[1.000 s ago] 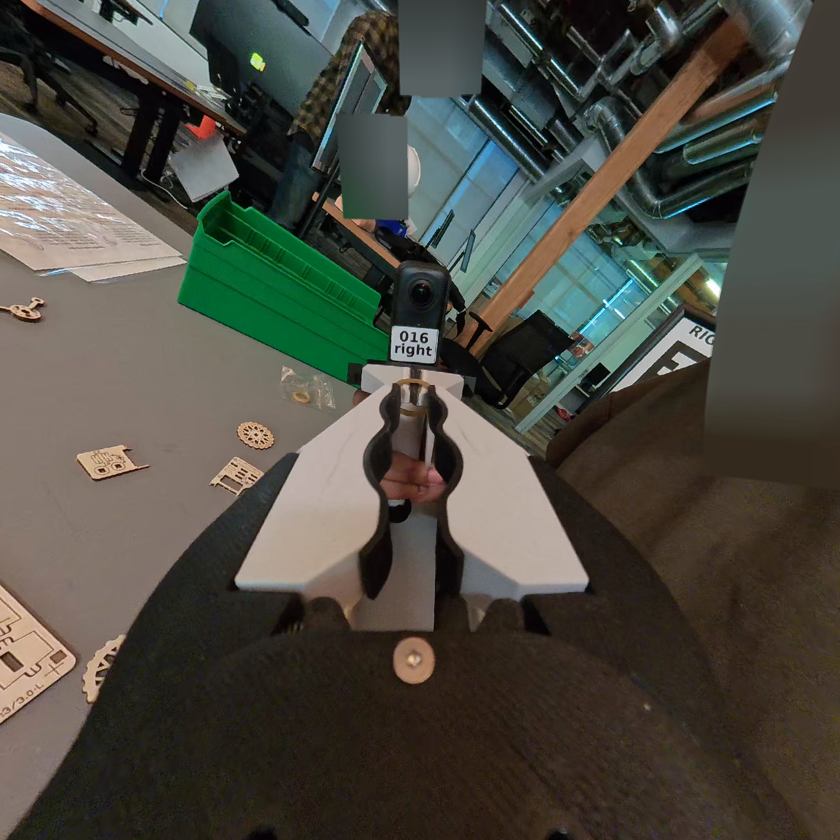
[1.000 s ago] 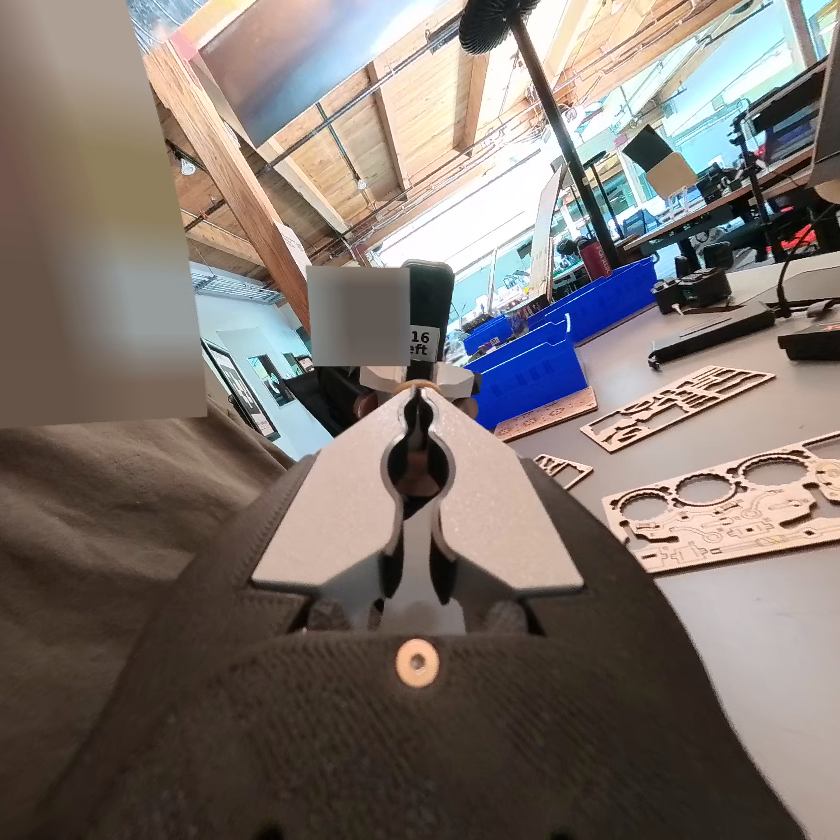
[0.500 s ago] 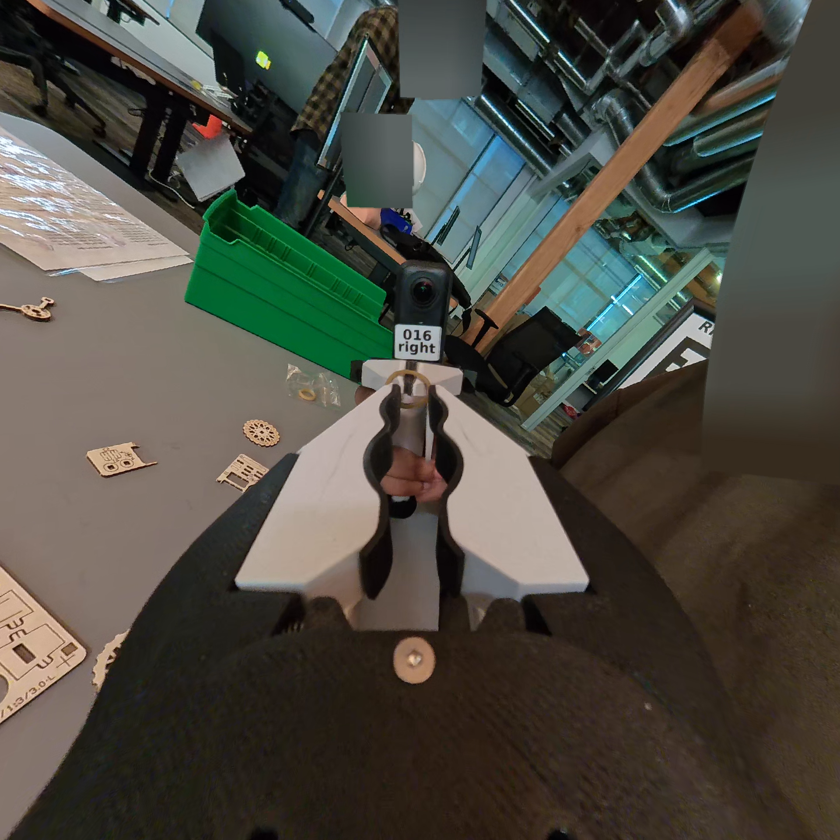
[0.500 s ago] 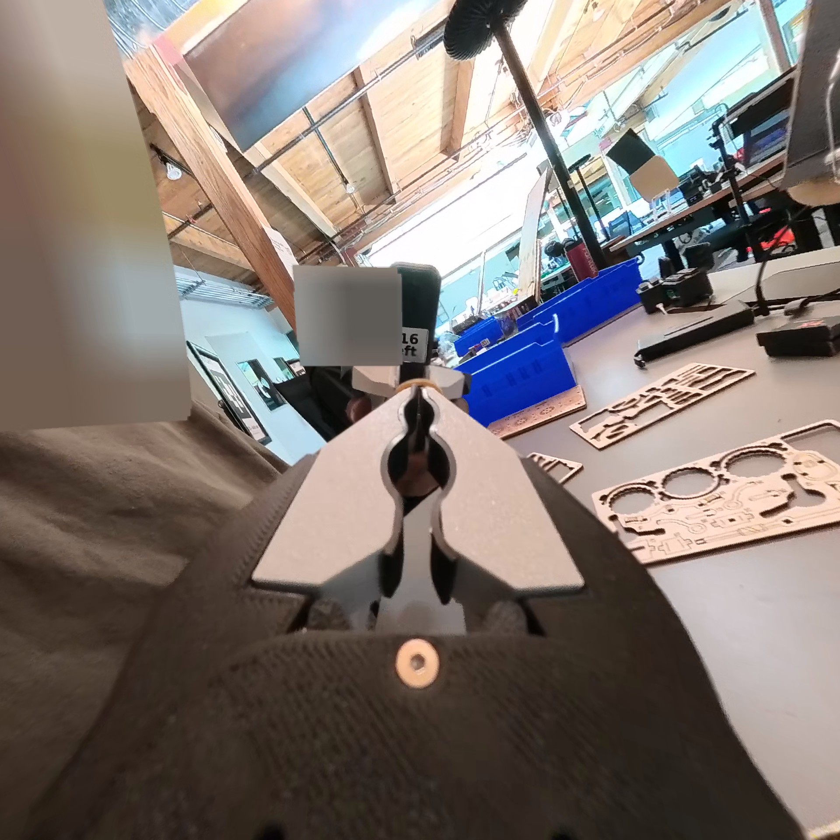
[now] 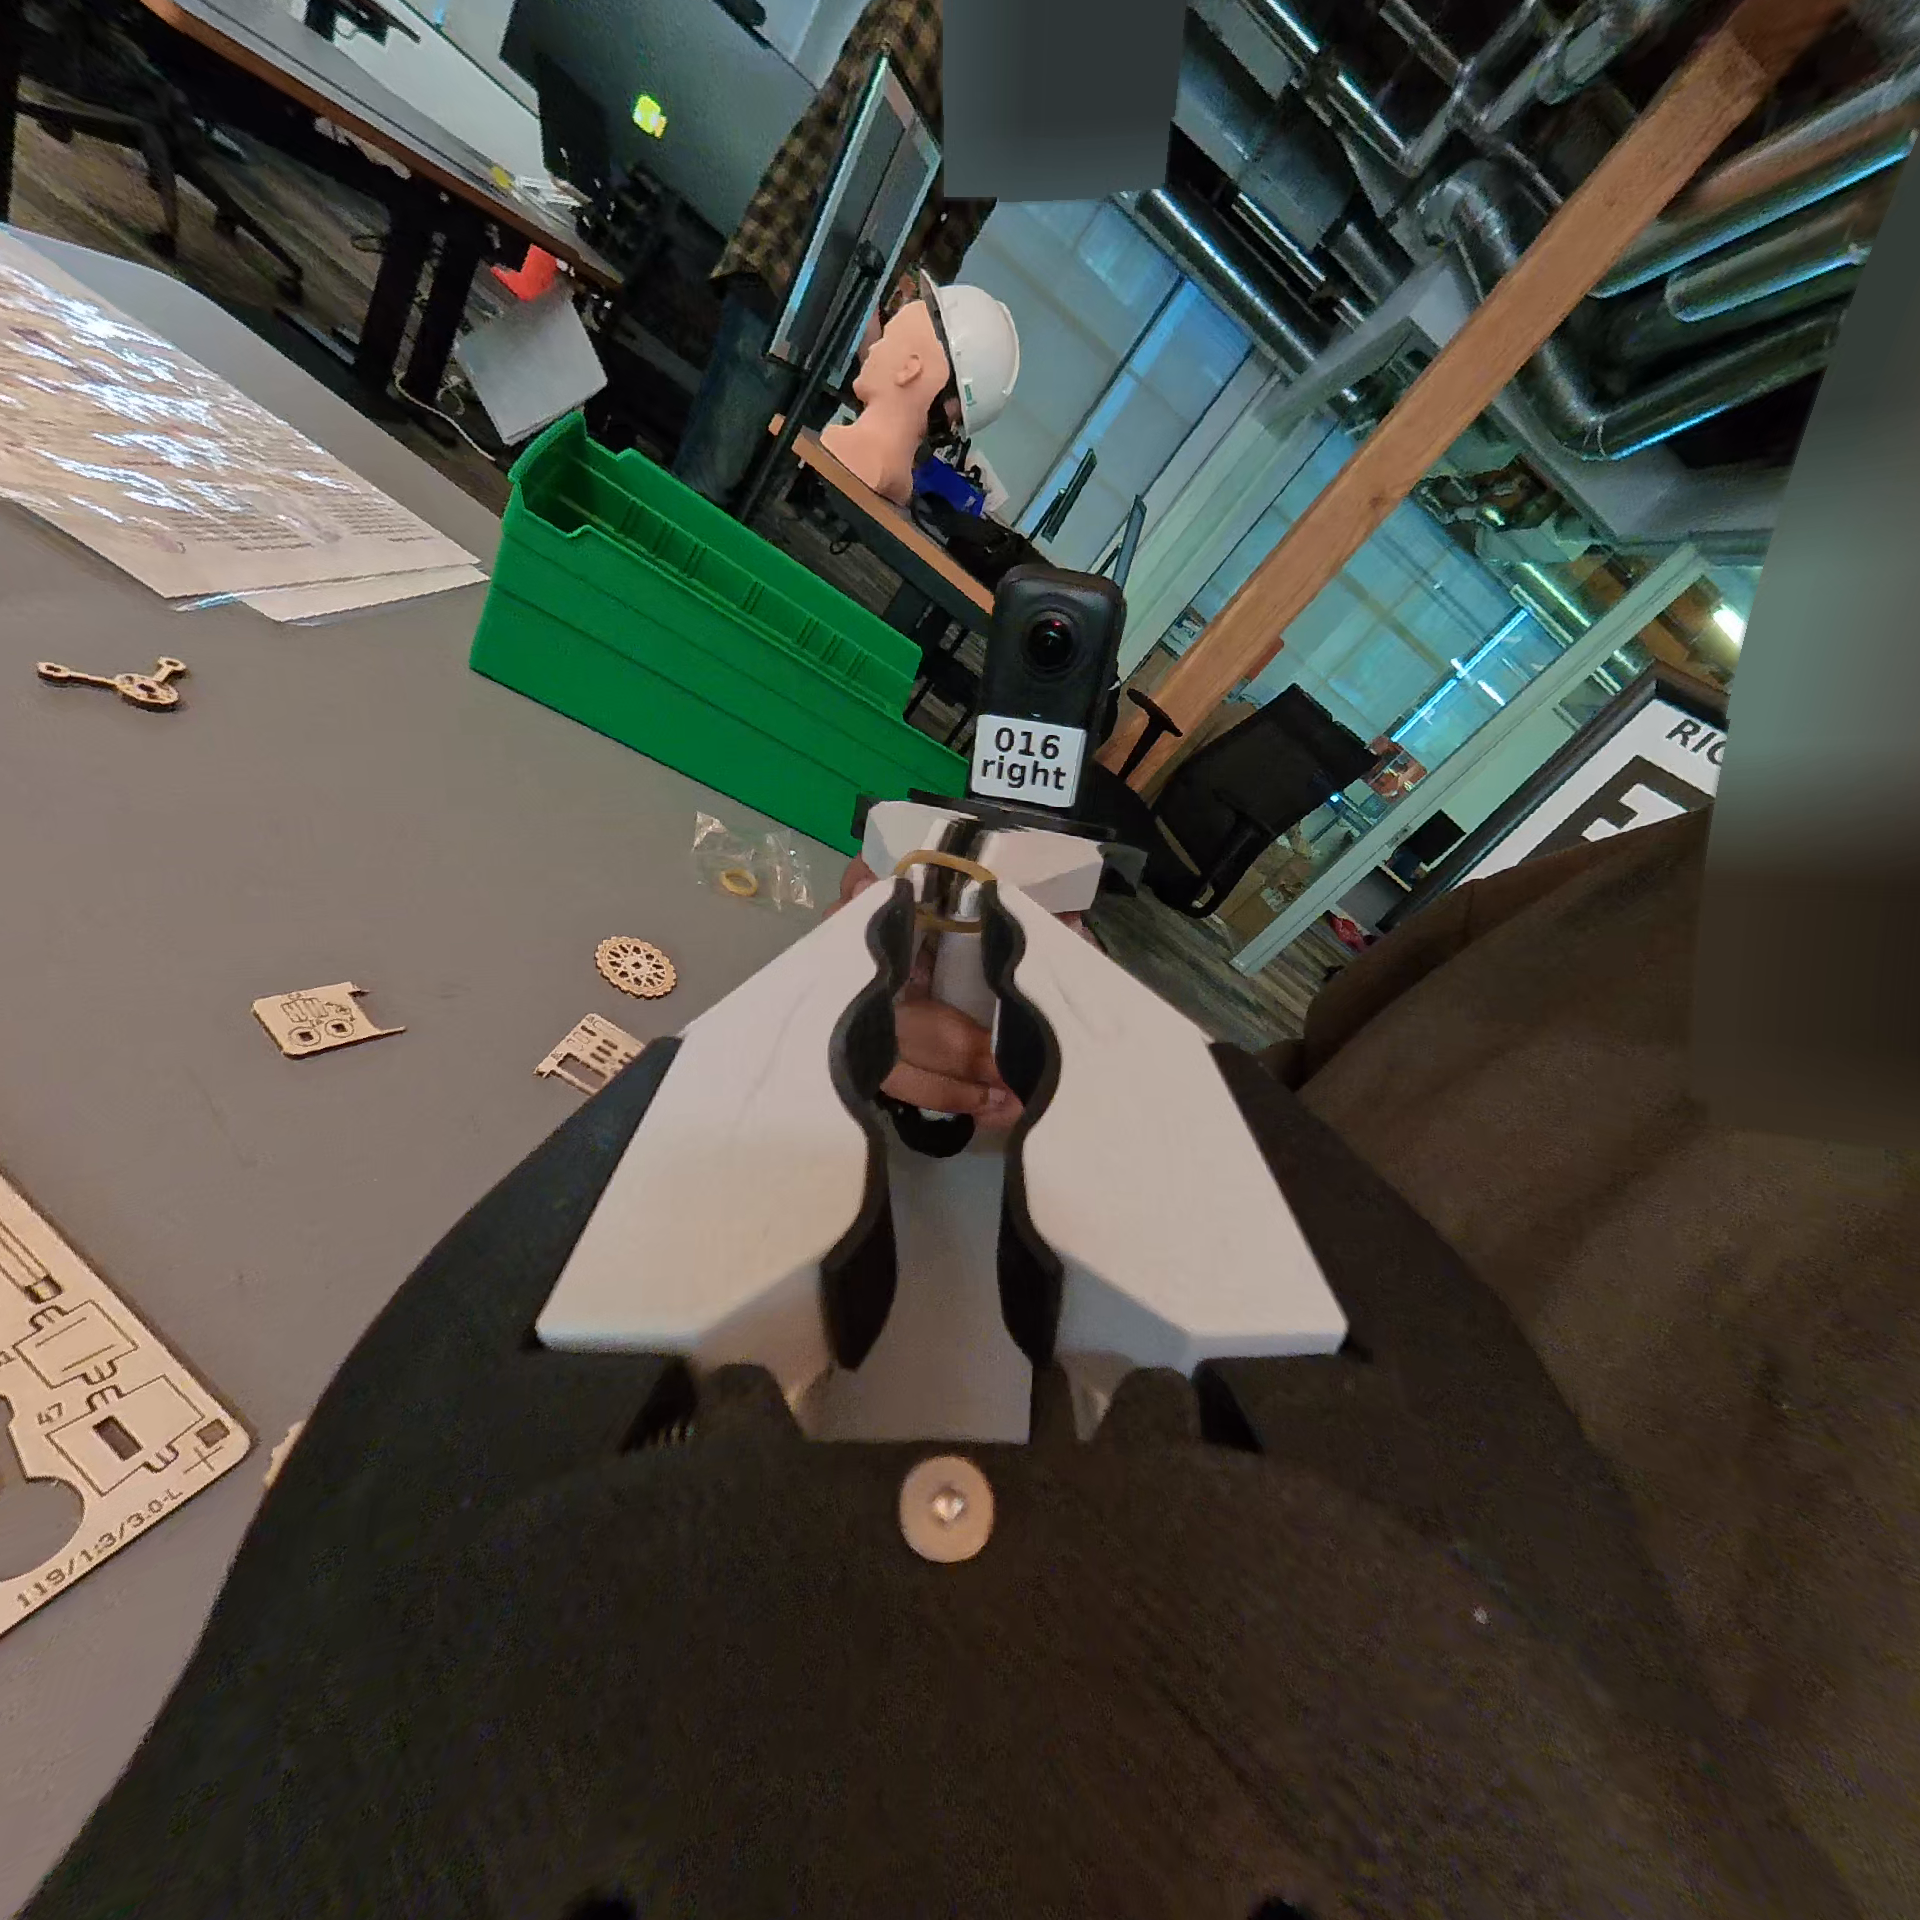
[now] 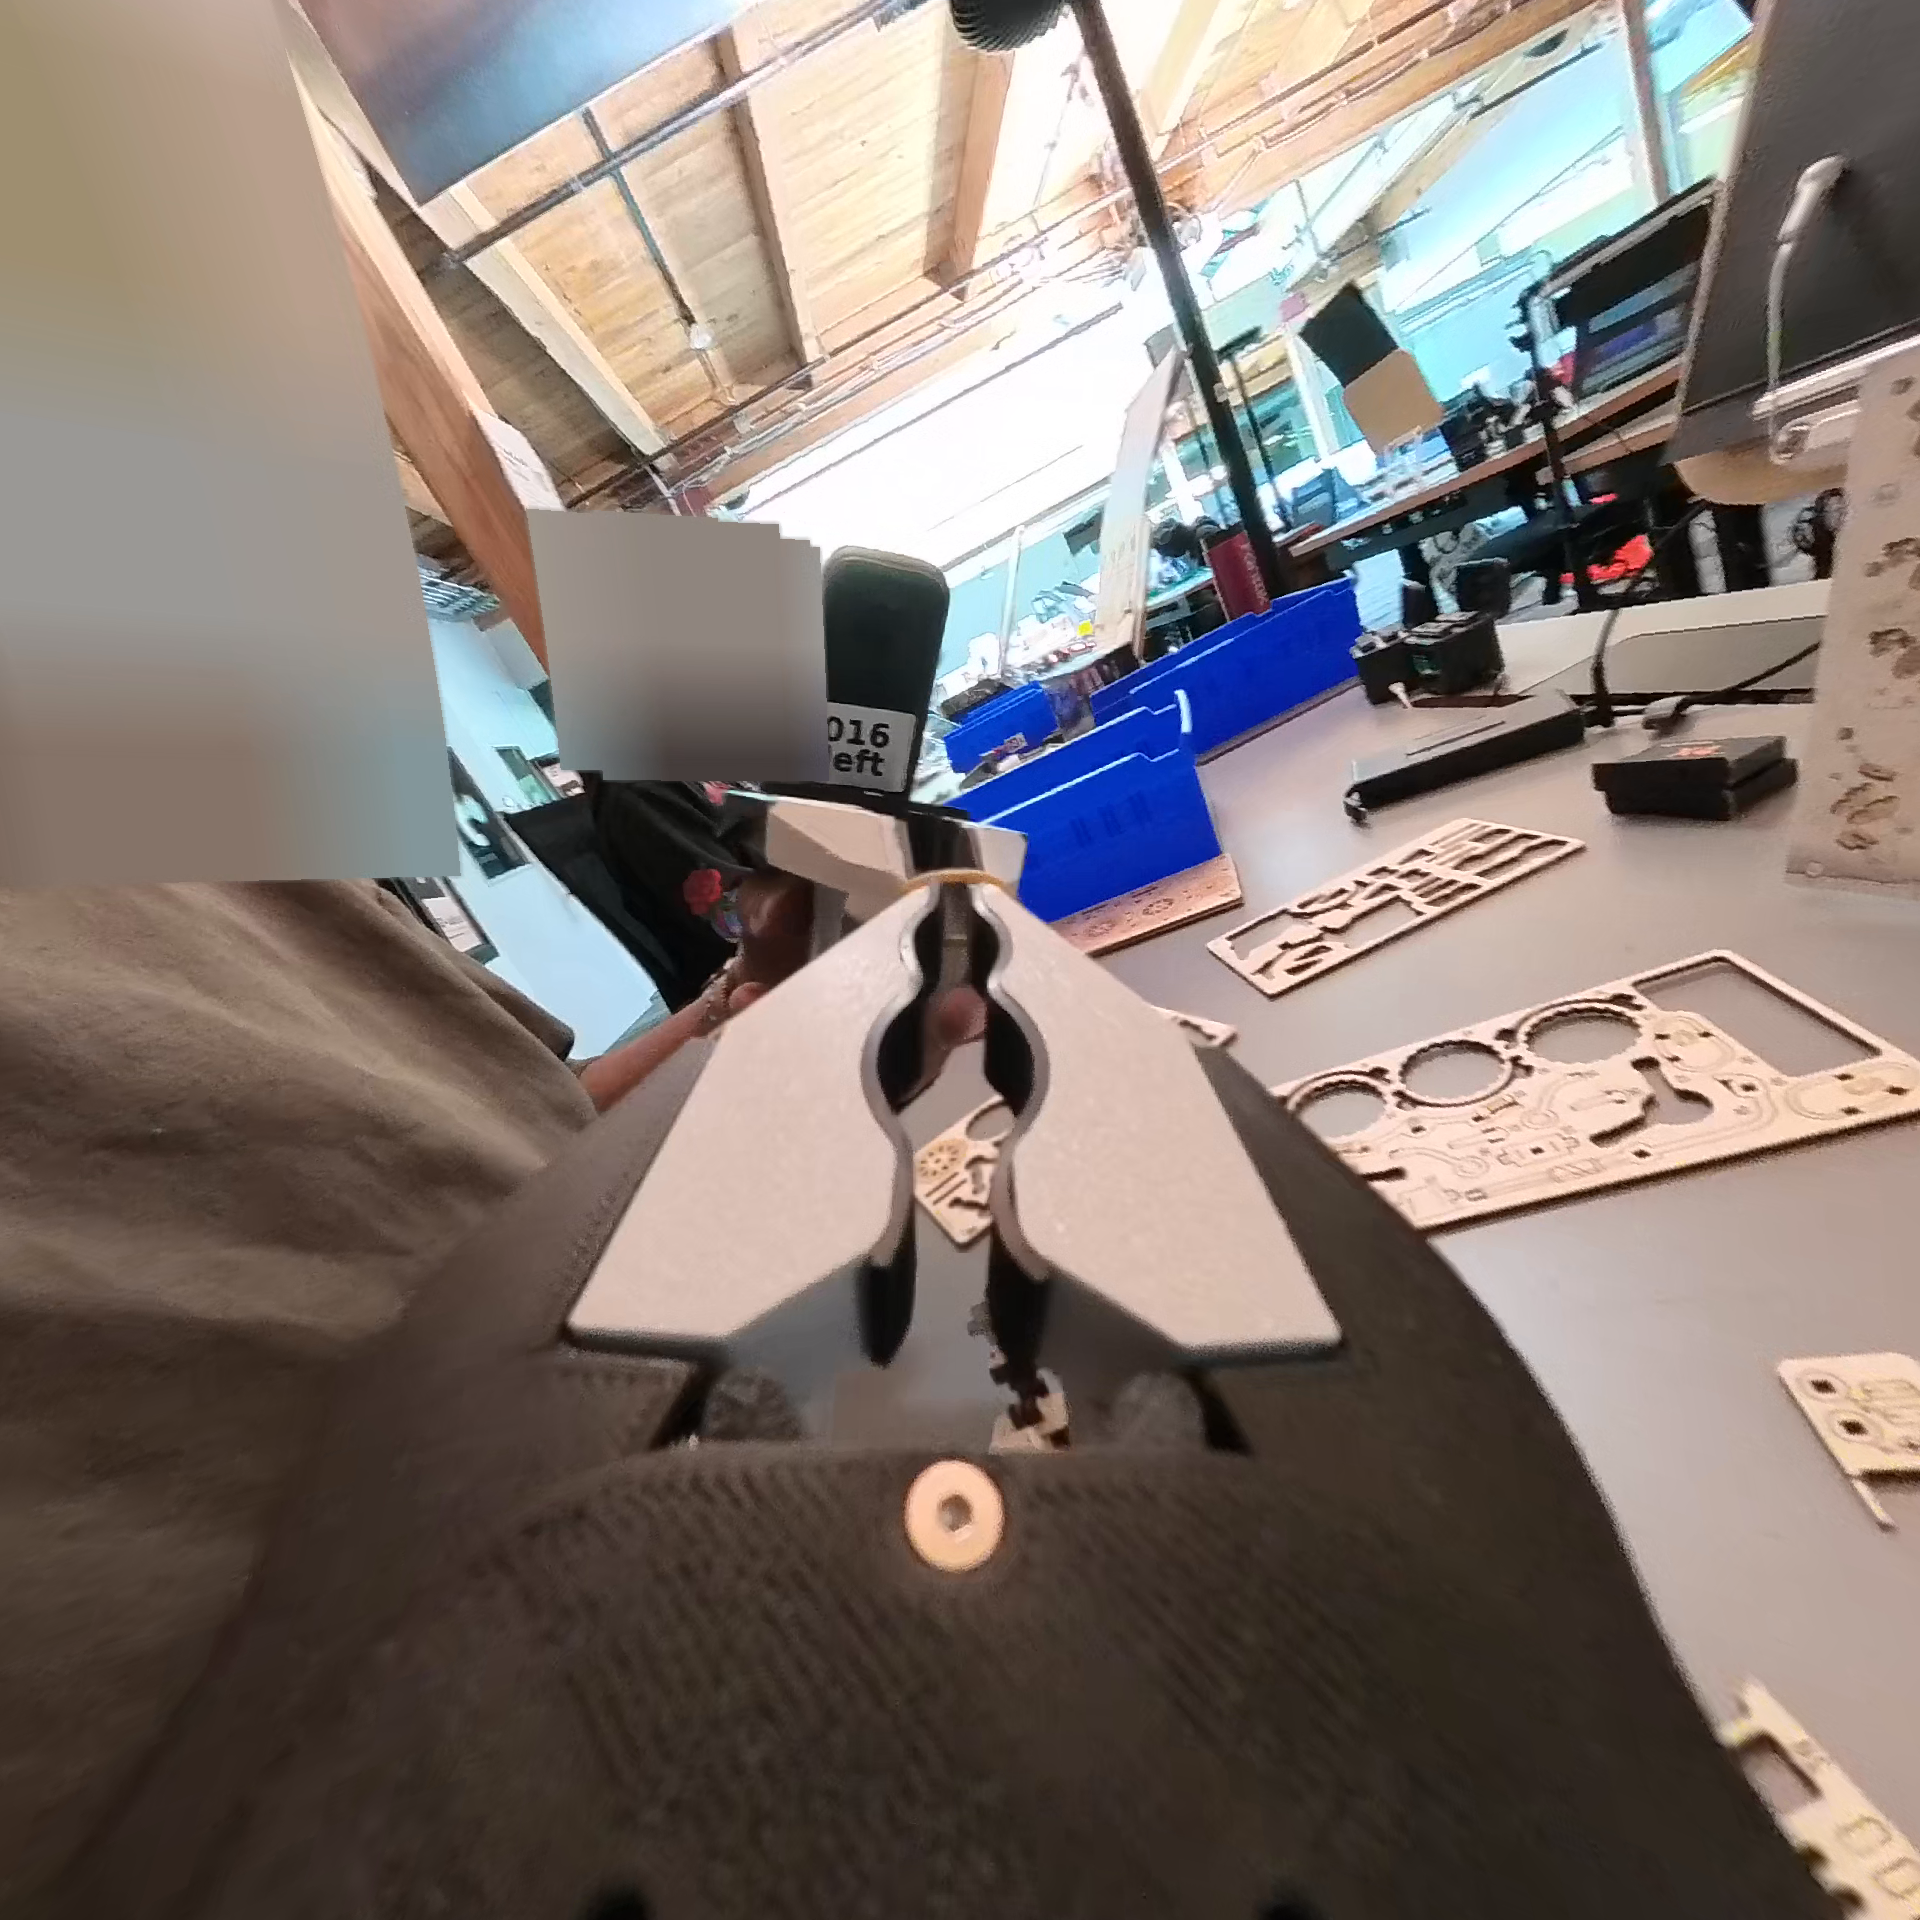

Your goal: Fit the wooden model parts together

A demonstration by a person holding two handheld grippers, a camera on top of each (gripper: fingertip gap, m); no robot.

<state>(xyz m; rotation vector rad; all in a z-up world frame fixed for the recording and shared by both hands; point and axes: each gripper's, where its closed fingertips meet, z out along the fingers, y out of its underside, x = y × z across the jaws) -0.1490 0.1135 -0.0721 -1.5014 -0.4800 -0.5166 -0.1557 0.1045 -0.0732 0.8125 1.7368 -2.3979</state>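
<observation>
Wood sheet (image 5: 94,1455) cut off at the left edge, small wood card (image 6: 1860,1429) cut off at the right edge, rubber band's (image 5: 940,883) far side hidden behind white fingers (image 5: 727,1164)

White printed label (image 5: 1022,761) on camera mount of far hand-held gripper; likewise label (image 6: 858,744) in right wrist view. Engraved marks on wooden sheet (image 5: 94,1455). Printed pages (image 5: 156,468) on tabletop, illegible.

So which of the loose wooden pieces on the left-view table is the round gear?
The small round gear, lying farthest toward the green bin. The notched card piece and slotted comb piece are angular.
</observation>
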